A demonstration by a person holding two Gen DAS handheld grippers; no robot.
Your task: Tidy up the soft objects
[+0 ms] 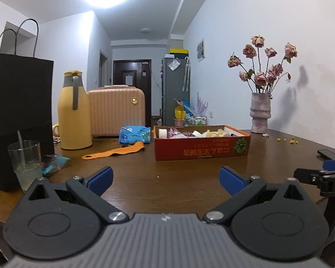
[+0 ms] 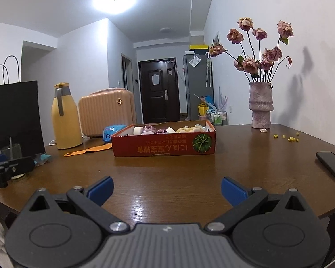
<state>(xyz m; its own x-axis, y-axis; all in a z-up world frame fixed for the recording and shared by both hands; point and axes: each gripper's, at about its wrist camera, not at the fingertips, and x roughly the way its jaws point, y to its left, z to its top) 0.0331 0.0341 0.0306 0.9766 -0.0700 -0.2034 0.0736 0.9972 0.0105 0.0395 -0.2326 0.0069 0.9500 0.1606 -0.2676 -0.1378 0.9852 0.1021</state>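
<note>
The left gripper (image 1: 166,179) and the right gripper (image 2: 167,189) are hovering over the near worktop (image 2: 178,169), jaws spread wide, gripping nothing. The soft objects (image 2: 185,129) are lying in the red cardboard box (image 2: 165,146), which is sitting mid-worktop, well apart from both grippers.

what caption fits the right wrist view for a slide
Open right gripper hovers over the dark wooden table, facing a red cardboard box of soft items beside a pink vase of dried roses.
</note>
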